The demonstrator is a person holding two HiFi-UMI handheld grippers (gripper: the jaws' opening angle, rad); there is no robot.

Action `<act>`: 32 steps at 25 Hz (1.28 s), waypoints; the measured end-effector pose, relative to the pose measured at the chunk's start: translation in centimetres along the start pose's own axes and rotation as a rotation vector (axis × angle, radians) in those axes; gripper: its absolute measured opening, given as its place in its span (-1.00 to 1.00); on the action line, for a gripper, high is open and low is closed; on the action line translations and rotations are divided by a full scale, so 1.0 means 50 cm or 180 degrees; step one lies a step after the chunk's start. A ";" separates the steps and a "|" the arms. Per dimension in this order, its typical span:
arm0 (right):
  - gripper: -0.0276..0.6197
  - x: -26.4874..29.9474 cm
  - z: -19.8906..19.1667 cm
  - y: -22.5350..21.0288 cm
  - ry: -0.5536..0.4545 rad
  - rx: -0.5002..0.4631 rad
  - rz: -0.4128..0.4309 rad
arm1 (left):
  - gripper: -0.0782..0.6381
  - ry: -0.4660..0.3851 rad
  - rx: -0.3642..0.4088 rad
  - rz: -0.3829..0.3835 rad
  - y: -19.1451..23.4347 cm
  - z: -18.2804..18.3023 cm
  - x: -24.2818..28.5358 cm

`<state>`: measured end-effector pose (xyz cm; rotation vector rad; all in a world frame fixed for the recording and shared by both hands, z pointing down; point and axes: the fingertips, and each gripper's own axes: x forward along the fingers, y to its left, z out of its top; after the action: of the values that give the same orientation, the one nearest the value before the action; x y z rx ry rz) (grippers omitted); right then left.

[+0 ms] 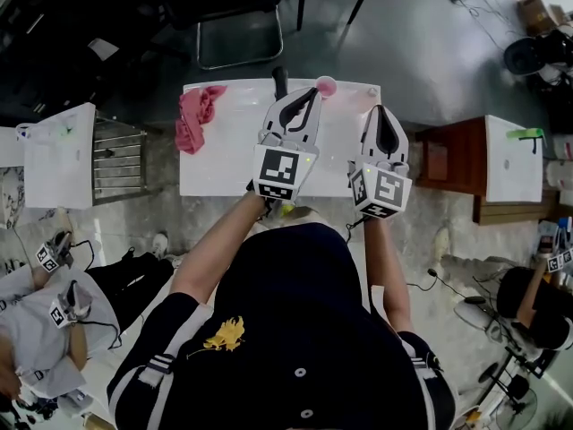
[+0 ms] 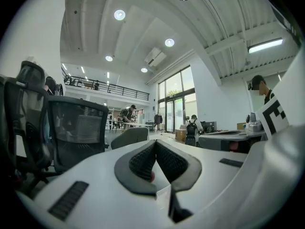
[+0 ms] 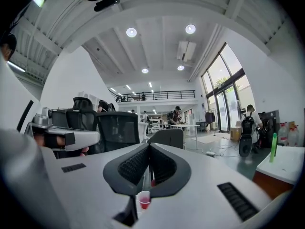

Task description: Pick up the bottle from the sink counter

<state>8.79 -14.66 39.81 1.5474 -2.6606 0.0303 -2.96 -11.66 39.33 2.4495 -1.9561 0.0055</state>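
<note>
In the head view a white table (image 1: 224, 164) lies ahead of me. At its far edge are a dark slim object (image 1: 279, 81), possibly the bottle, and a small pink cup (image 1: 326, 85). My left gripper (image 1: 313, 90) hovers over the far middle of the table, its tips between those two things, shut and empty. My right gripper (image 1: 380, 108) hangs over the table's right part, also shut with nothing held. The left gripper (image 2: 155, 142) and right gripper (image 3: 149, 144) both point level into the room. Under the right jaws the pink cup (image 3: 144, 199) shows.
A crumpled pink cloth (image 1: 197, 115) lies at the table's left end. A chair (image 1: 240, 34) stands behind the table. A white table (image 1: 58, 155) and metal rack (image 1: 118, 159) are left; a wooden desk (image 1: 457, 155) is right. People sit at both lower corners.
</note>
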 end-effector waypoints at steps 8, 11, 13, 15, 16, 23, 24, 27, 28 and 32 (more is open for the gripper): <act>-0.83 0.018 -0.038 -0.023 0.0101 0.0043 -0.0098 | -0.73 0.0135 0.0001 -0.0055 -0.006 -0.041 0.031; -0.83 0.025 -0.060 -0.035 0.0168 0.0192 -0.0132 | -0.73 0.0173 -0.0013 -0.0070 -0.004 -0.056 0.033; -0.83 0.031 -0.072 -0.046 0.0203 0.0275 -0.0166 | -0.73 0.0194 -0.0001 -0.0065 -0.002 -0.064 0.036; -0.83 0.036 -0.084 -0.058 0.0244 0.0326 -0.0198 | -0.73 0.0220 0.0012 -0.0070 -0.005 -0.072 0.042; -0.83 0.038 -0.091 -0.063 0.0267 0.0339 -0.0209 | -0.73 0.0232 0.0014 -0.0088 -0.008 -0.077 0.044; -0.83 0.054 -0.133 -0.080 0.0398 0.0297 -0.0246 | -0.73 0.0359 0.0033 -0.0175 -0.023 -0.123 0.058; -0.83 0.057 -0.140 -0.083 0.0419 0.0289 -0.0250 | -0.73 0.0382 0.0030 -0.0182 -0.024 -0.129 0.060; -0.83 0.067 -0.165 -0.088 0.0490 0.0276 -0.0260 | -0.73 0.0455 0.0029 -0.0211 -0.025 -0.148 0.065; -0.83 0.071 -0.174 -0.090 0.0513 0.0276 -0.0260 | -0.73 0.0476 0.0034 -0.0214 -0.024 -0.154 0.066; -0.83 0.078 -0.210 -0.106 0.0620 0.0266 -0.0326 | -0.73 0.0548 0.0028 -0.0222 -0.029 -0.171 0.073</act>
<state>11.92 -20.16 50.45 1.6113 -2.4572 0.2755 -0.75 -14.85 47.91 2.4297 -1.8041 0.2176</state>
